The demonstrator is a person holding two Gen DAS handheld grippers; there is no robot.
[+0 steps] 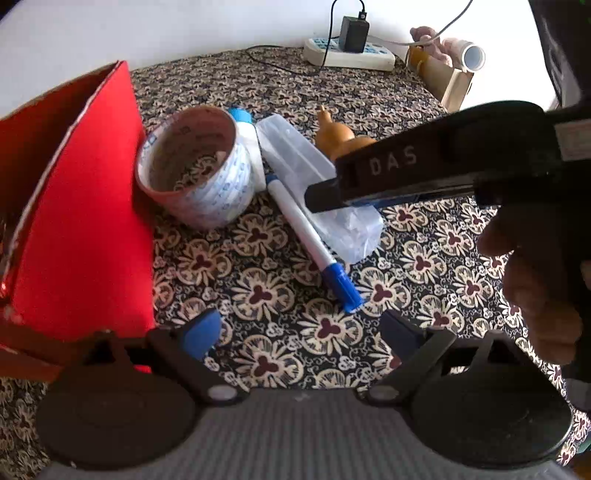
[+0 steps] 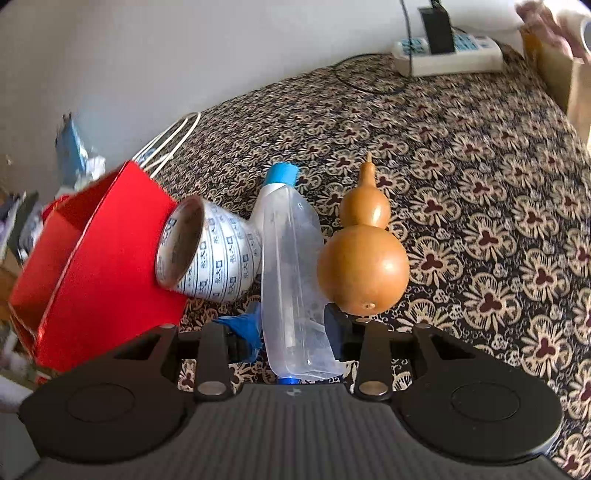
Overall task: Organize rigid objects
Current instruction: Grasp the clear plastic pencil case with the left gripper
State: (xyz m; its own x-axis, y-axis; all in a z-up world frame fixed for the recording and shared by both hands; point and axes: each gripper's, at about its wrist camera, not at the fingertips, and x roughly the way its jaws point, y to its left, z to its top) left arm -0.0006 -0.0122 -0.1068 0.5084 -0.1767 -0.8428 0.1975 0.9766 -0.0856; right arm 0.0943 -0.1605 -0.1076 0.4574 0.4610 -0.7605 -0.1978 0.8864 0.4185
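My right gripper [image 2: 293,332] has its jaws apart astride the clear bottle [image 2: 291,266], positioned to lift it toward the red box [image 2: 110,251] at left. My left gripper [image 1: 306,332] hovers with jaws apart and empty near the marker [image 1: 310,240], beside the tape roll [image 1: 199,166] on the counter [image 1: 277,332].

Far edge of the table
A white power strip [image 1: 349,54] carrying a black adapter [image 1: 354,34] lies on the patterned tablecloth [image 1: 280,332].

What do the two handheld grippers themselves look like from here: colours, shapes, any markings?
Both are black plastic with a ribbed grey body and two round black discs at the base. The left gripper has blue finger pads. The right gripper, seen from the left wrist camera, carries raised letters "DAS" on its side. No sleeve is visible.
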